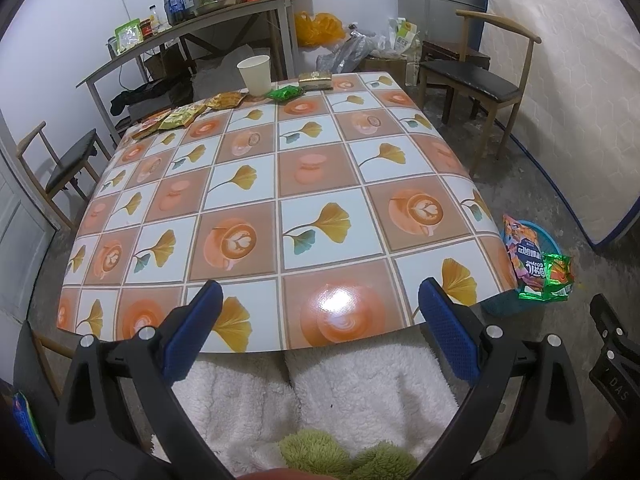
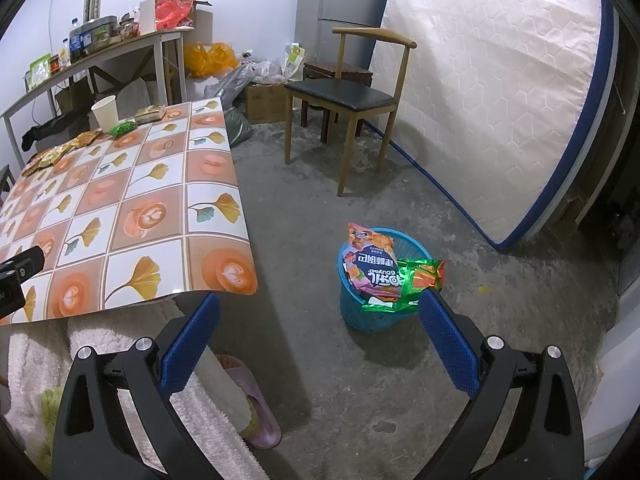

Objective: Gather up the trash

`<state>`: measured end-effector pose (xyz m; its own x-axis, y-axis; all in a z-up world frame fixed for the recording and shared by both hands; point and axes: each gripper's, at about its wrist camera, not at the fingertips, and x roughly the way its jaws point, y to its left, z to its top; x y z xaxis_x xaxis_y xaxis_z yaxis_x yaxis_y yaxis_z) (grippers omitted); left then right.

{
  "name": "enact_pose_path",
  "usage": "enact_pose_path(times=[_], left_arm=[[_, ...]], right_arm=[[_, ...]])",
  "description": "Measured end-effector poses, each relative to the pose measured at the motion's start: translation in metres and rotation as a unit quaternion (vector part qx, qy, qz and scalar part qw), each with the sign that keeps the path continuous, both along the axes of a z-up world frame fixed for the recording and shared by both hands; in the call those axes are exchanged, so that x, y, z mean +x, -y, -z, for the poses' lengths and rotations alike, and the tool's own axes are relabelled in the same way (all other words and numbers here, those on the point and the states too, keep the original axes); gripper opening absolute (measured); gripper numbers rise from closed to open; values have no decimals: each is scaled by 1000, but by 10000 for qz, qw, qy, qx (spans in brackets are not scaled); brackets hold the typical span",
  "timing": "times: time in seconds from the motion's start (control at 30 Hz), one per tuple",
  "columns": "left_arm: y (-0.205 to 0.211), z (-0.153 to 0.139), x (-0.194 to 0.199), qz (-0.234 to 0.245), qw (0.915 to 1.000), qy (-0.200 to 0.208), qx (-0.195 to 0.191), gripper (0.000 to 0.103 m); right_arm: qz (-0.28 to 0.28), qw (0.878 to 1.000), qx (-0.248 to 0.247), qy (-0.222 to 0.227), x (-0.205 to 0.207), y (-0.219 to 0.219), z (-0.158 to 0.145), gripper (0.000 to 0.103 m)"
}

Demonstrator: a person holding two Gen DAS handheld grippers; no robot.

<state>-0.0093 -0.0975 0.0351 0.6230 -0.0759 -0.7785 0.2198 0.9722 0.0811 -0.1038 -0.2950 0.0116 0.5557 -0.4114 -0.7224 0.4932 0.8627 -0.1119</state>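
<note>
Holding both grippers spread and empty: left gripper [image 1: 320, 312] faces wrappers [image 1: 188, 114] across the table [image 1: 256, 184]; right gripper [image 2: 320, 316] overlooks the bin [image 2: 366, 316] with 2 bags.

The worktop [image 1: 256, 184] wears a checked cloth of orange latte-cup squares and pale squares with yellow ginkgo leaves. On the grey floor, a blue basket [image 2: 366, 316] holds a green wrapper [image 2: 412, 284] and a bag [image 2: 370, 264] that looks orange and dark blue. Each hand-held gripper [image 1: 320, 328] is black with blue pads.
</note>
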Motion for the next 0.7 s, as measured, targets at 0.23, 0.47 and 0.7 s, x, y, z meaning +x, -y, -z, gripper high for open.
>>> enact_pose_path(times=[0.23,0.47,0.7], left_arm=[[-2,-1,1,-4,10000,-1,-6,94],[-2,-2,0,-15,10000,-5,-12,94],[-3,-2,0,-20,10000,-12,-13,94]], right_arm=[[-2,10000,-3,-3,0,1,0,96],[0,10000,4,-3,0,1,0,96],[0,10000,6,-8,0,1,0,96]])
